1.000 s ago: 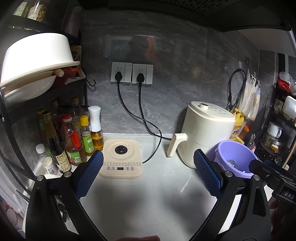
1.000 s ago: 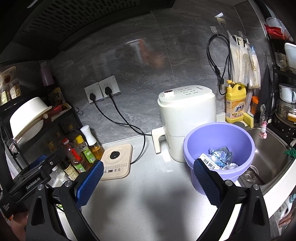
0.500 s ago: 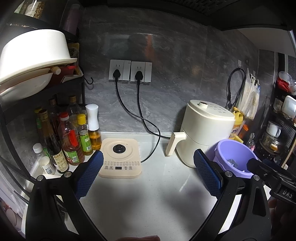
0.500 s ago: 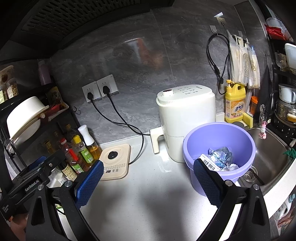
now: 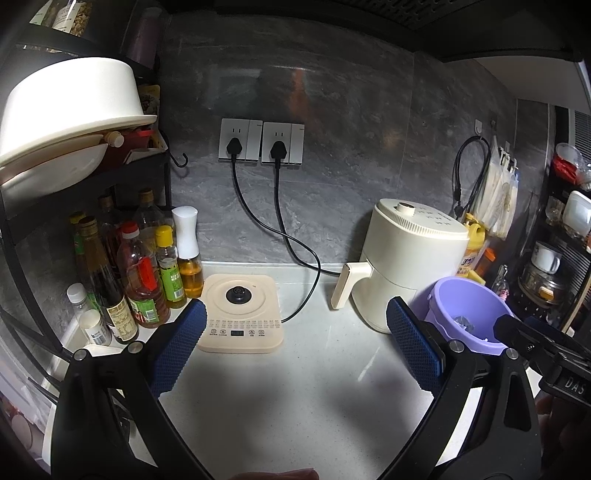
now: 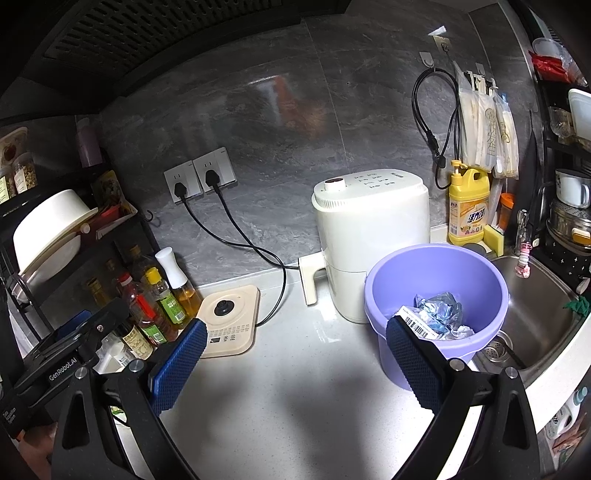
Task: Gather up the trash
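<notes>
Left gripper [image 5: 295, 347] spread wide, holding nothing, right gripper [image 6: 295, 360] wide too, empty, purple bucket [image 6: 436, 291] with crumpled trash [image 6: 439, 317] near the counter's [image 6: 295, 387] right edge

I'm looking at a home kitchen. A pale countertop [image 5: 295, 387] runs under a grey stone-look backsplash with two wall sockets [image 5: 261, 141], both plugged in. On my left a black rack holds oil and sauce bottles [image 5: 144, 269] with white bowls [image 5: 62, 122] stacked above. A cream appliance base [image 5: 242, 314] and a white air fryer [image 6: 369, 240] sit on the counter. To the right I see a steel sink [image 6: 535, 306], yellow dish soap [image 6: 468, 203], and a range hood [image 6: 155, 33] overhead.
</notes>
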A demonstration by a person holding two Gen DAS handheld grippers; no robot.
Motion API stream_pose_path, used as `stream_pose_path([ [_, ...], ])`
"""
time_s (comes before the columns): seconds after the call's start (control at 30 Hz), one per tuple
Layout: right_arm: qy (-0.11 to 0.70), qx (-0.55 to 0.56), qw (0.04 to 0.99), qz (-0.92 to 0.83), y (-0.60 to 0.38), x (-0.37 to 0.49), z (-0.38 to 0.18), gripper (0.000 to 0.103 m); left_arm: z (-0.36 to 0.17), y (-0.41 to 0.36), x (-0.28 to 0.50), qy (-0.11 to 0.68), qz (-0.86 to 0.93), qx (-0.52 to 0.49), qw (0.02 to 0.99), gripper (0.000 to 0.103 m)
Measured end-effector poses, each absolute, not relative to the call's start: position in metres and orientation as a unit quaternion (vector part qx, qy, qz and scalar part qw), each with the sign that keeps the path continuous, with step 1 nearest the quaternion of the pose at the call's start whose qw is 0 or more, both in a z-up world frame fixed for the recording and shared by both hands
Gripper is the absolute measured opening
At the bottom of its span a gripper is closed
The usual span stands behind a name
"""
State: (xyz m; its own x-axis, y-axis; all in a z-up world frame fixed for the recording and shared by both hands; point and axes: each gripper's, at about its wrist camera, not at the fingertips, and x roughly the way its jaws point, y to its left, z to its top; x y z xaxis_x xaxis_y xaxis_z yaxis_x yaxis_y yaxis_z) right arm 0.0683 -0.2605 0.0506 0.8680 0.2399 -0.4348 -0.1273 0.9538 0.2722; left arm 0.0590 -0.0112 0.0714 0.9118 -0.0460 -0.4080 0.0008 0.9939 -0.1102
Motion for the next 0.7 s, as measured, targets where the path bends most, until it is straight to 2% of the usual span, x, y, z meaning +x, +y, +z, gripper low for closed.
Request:
stream_pose_path([
  [0.7, 0.248, 0.094, 0.961, 0.073, -0.256, 0.061, 0.045, 0.095, 0.059, -0.012, 0.053, 0.223, -0.026, -0.052, 0.973, 0.097],
])
